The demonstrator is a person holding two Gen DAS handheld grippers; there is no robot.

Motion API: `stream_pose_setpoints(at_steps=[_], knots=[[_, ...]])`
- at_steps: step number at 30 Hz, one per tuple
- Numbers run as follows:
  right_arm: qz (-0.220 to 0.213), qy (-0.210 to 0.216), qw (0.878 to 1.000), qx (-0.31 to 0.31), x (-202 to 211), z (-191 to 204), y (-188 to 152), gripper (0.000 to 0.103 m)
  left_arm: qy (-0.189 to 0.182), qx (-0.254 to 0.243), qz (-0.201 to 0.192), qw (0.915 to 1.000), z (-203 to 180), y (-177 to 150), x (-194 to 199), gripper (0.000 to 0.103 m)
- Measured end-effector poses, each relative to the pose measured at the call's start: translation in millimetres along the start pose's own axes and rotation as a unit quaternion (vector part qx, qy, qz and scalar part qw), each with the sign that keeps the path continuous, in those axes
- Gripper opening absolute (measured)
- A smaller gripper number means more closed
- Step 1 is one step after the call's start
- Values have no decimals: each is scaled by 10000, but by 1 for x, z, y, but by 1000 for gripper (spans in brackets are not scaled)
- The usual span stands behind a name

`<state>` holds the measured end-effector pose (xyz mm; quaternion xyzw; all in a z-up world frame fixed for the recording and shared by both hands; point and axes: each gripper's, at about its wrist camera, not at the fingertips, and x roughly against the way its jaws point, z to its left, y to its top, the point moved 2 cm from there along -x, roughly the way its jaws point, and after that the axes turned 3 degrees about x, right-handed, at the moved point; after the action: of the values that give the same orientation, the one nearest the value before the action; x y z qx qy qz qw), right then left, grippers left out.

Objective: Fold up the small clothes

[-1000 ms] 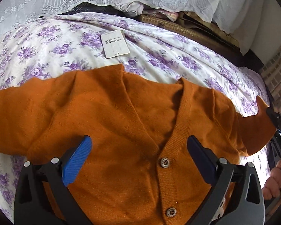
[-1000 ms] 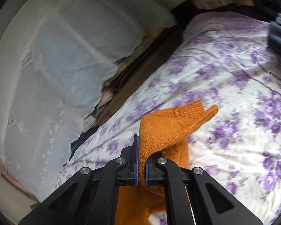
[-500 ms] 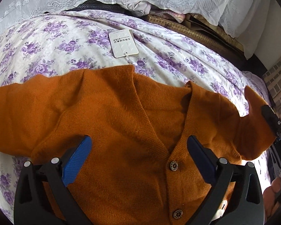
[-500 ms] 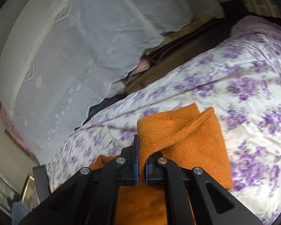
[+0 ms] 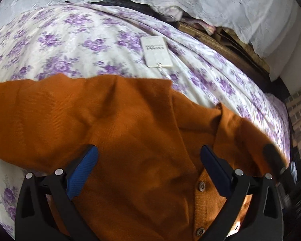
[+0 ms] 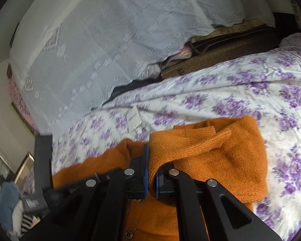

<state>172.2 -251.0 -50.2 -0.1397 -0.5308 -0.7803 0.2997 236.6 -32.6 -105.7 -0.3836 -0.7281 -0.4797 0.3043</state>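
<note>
Nearest to me, my right tool [image 6: 151, 172] is clenched on the cuff end of the sleeve [image 6: 190, 146] of the orange cardigan [image 5: 130, 140], the knit pinched between its blue pads and doubled over above them. My left tool [image 5: 148, 170] hangs released over the cardigan's chest, its blue fingers [image 5: 82, 170] wide apart with nothing between them, just above the buttons [image 5: 201, 186].

The cardigan lies face up on the bed [image 5: 60, 46], its other sleeve stretched flat to the side. I judge this to be the sleeve fold: the gripped sleeve is being brought in over the body. The next move calls for laying it flat across the chest without dragging the shoulder along, then letting go; my free tool could pin the front panel to stop it bunching.

Farther out, a paper tag [image 5: 156, 52] lies on the floral sheet just beyond the collar, seemingly tied on by a string, so it may get trapped in a later fold. Past that, a lace cloth [image 6: 110, 40] drapes over clutter at the bed's far edge, well clear. A pile of other clothes [image 6: 8, 200] sits off to the side.
</note>
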Motion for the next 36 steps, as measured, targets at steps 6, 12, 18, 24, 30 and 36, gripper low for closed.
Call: stream_pose_setpoints(at_steps=[6, 12, 18, 24, 30, 36], knots=[[991, 155, 9936, 524, -32, 16, -23, 42, -204, 216, 72, 9995, 10, 6, 1, 99], [1555, 345, 9765, 1453, -15, 38, -26, 68, -191, 68, 101, 9997, 3, 5, 6, 99], [1707, 817, 9721, 1387, 26, 6, -3, 72, -189, -305, -8, 9994, -17, 1, 17, 99], [525, 681, 9928, -835, 61, -81, 42, 72, 290, -1604, -525, 9852, -79, -30, 35, 98], [267, 498, 9796, -1927, 58, -121, 37, 71, 995, -2913, -1100, 9450, -146, -64, 32, 98], [253, 620, 9708, -2304, 54, -129, 34, 72, 1382, -3124, -1080, 9336, -161, -57, 2, 67]])
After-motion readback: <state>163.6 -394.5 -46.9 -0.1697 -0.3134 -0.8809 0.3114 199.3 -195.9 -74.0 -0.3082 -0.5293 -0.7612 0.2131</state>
